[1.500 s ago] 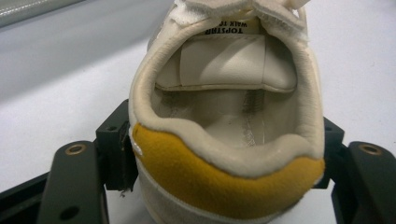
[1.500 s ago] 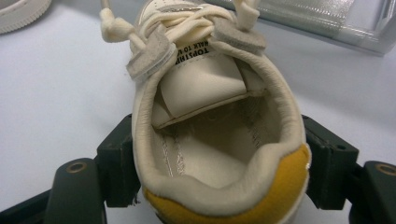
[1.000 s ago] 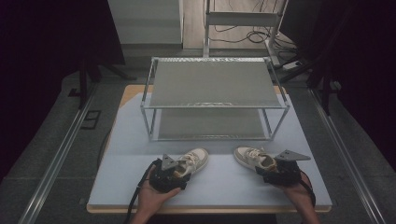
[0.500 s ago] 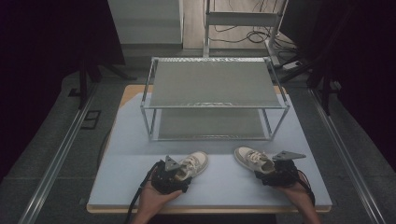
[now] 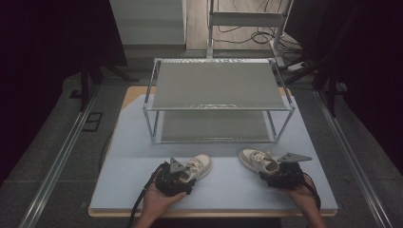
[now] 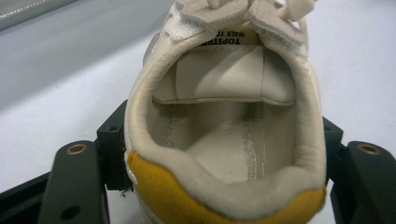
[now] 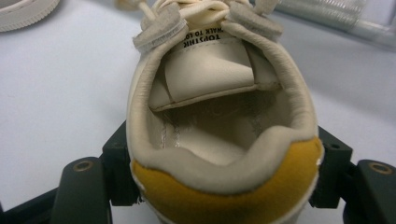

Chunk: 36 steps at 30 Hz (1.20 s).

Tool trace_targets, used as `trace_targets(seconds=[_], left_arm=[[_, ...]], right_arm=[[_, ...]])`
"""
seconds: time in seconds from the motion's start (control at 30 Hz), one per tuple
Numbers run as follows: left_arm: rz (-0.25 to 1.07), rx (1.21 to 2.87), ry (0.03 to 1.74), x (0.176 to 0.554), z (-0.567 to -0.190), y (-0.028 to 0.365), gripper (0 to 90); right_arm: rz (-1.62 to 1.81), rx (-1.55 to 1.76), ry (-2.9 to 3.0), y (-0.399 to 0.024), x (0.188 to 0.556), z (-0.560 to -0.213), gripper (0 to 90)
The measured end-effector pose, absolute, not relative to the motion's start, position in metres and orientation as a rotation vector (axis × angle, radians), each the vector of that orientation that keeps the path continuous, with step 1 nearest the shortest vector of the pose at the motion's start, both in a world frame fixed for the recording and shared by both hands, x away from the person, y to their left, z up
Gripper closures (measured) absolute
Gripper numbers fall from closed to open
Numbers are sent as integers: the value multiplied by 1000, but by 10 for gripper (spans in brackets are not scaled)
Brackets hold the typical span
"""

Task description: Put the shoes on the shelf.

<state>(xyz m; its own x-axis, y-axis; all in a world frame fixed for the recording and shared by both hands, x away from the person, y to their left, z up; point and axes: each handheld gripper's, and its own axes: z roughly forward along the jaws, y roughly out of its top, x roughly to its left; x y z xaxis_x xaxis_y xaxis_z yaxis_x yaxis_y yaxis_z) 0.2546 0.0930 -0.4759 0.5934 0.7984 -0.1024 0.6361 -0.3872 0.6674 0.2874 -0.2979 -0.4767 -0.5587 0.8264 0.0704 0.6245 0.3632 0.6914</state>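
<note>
Gripping two shoes (image 5: 198, 166) (image 5: 257, 159), one each

Both forearms come in from the table's near edge. The left hand (image 5: 159, 197) holds the left gripper (image 5: 177, 178) low and pointing forward-right, its jaws having just narrowed against a shoe heel. The right hand (image 5: 300, 190) holds the right gripper (image 5: 278, 175) pointing forward-left, jaws likewise just narrowed on a heel.

Ahead of me a two-tier metal rack (image 5: 219, 85) stands on the pale blue worktop (image 5: 133, 142). Beyond it I see a white frame (image 5: 247, 19) and cables (image 5: 259, 35) on the floor.
</note>
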Motion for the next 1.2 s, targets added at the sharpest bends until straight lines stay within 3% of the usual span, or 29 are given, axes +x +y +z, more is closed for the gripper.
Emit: trace_targets(seconds=[0.53, 1.2], left_arm=[[342, 2031, 1155, 281, -445, 88, 302], [387, 1955, 1317, 342, -453, 60, 301]], right_arm=[[1134, 1379, 2192, -272, 296, -458, 295], [1106, 1528, 2010, -205, 344, -465, 294]])
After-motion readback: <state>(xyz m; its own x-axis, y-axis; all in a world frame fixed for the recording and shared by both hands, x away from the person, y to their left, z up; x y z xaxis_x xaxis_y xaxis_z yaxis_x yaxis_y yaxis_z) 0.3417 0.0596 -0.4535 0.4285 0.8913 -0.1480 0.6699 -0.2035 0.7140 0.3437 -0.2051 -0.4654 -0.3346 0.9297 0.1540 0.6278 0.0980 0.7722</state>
